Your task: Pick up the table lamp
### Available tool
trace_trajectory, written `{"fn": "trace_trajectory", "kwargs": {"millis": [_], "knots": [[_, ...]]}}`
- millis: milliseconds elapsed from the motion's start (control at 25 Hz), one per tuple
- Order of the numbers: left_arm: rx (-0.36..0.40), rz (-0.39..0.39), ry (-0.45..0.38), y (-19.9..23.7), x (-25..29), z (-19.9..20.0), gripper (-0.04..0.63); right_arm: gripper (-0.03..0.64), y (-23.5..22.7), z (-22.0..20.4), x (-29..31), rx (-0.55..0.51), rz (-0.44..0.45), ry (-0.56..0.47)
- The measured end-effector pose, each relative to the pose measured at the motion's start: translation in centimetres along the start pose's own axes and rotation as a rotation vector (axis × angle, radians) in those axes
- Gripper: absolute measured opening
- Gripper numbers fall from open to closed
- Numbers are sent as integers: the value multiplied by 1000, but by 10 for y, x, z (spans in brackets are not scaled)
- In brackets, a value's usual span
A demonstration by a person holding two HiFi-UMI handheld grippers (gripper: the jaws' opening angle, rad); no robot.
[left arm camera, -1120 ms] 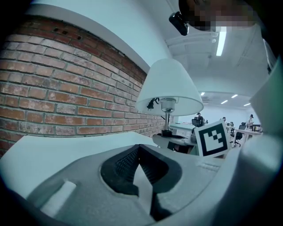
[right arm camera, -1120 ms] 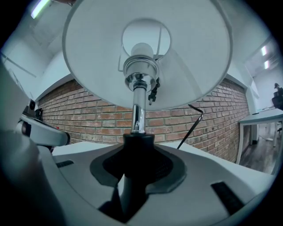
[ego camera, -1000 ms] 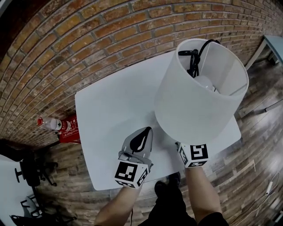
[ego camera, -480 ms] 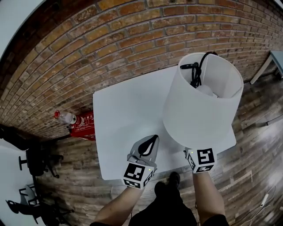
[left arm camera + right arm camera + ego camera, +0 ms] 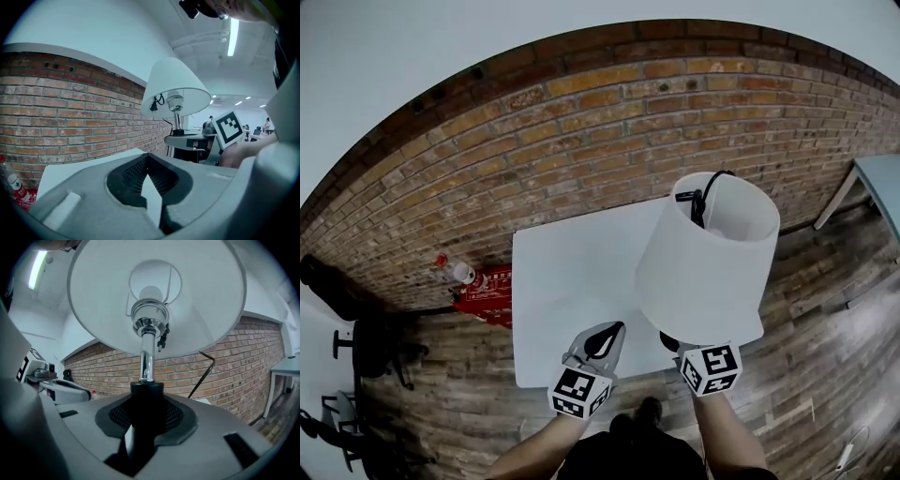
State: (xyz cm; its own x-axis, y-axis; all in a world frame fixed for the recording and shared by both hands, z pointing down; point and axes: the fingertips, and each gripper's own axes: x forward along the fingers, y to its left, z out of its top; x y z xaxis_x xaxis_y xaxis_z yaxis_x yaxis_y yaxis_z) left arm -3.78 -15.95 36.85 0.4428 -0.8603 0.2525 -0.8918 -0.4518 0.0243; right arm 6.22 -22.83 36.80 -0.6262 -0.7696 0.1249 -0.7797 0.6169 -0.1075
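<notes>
The table lamp has a white shade (image 5: pixel 703 258) and a chrome stem (image 5: pixel 146 357) on a black base post (image 5: pixel 146 397). It hangs in the air above the white table (image 5: pixel 567 277). My right gripper (image 5: pixel 670 343) is shut on that black post below the shade; the right gripper view looks up into the shade (image 5: pixel 154 296) and its bulb. My left gripper (image 5: pixel 613 330) floats beside it on the left, shut with nothing between the jaws. The left gripper view shows the lamp (image 5: pixel 176 86) to its right and the right gripper's marker cube (image 5: pixel 229 129).
A black cord (image 5: pixel 698 197) hangs from the top of the shade. A brick wall (image 5: pixel 581 131) stands behind the table. A red box (image 5: pixel 487 283) and a bottle (image 5: pixel 457 271) lie on the wooden floor at the left. Dark chairs (image 5: pixel 375 349) stand far left.
Both grippers have risen, and the lamp has gone up with the right one, higher above the table. The table looks smaller and farther below. The left gripper stays shut and empty.
</notes>
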Motion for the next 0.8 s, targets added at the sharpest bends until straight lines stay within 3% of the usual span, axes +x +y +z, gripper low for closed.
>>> {"fn": "trace_trajectory", "kwargs": {"millis": [240,800], "knots": [[18,48,41,-5,-28,12,3,127,29,30,-26,-34,71,0],[-9,73,-48,34,-91,53,3,127,79,85,-40,12,123,-36]]}}
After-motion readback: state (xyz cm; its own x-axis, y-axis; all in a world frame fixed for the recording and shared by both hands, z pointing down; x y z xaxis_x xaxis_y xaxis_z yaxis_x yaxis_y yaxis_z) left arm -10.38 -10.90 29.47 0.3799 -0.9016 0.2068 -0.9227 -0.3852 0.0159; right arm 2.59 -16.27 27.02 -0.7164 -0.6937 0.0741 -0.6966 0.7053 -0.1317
